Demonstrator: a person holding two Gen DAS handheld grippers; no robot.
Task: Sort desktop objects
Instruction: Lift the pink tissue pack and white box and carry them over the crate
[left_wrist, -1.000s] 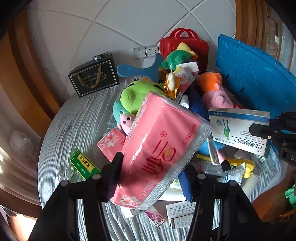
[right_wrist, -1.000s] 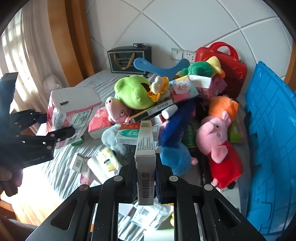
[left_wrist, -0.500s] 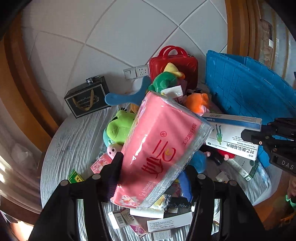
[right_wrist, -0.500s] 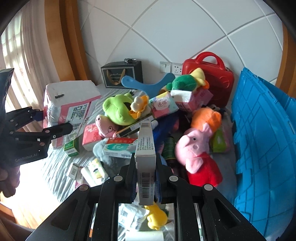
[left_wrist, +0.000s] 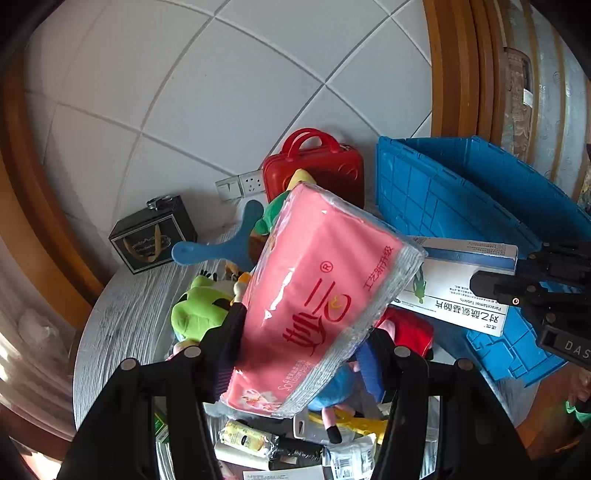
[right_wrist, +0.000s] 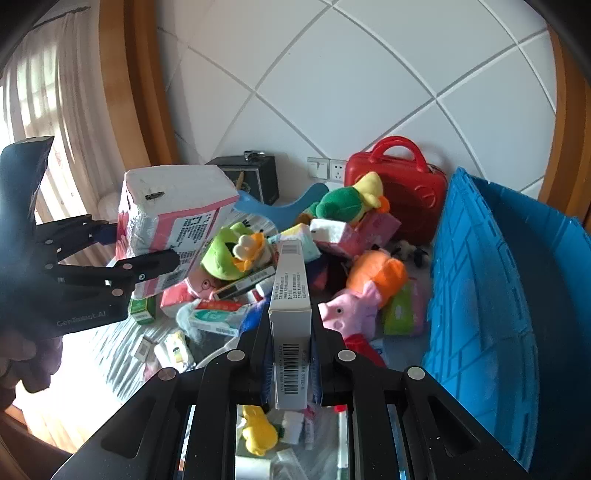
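My left gripper (left_wrist: 303, 339) is shut on a pink tissue pack (left_wrist: 317, 295) and holds it high above the cluttered round table (left_wrist: 122, 317). The pack also shows in the right wrist view (right_wrist: 173, 225), held by the left gripper (right_wrist: 136, 254). My right gripper (right_wrist: 290, 332) is shut on a white medicine box (right_wrist: 290, 291), held edge-up above the pile. In the left wrist view that box (left_wrist: 461, 291) sits at the right in the right gripper (left_wrist: 524, 284), beside the blue crate (left_wrist: 461, 192).
A blue plastic crate (right_wrist: 498, 295) stands at the right. The table holds a red toy case (right_wrist: 395, 184), a black gift box (left_wrist: 153, 234), a green frog plush (right_wrist: 231, 251), a pig plush (right_wrist: 354, 302), a blue paddle (left_wrist: 218, 247) and several small boxes.
Both grippers have risen with their loads. The table and pile look farther below, and the blue crate has come more into view.
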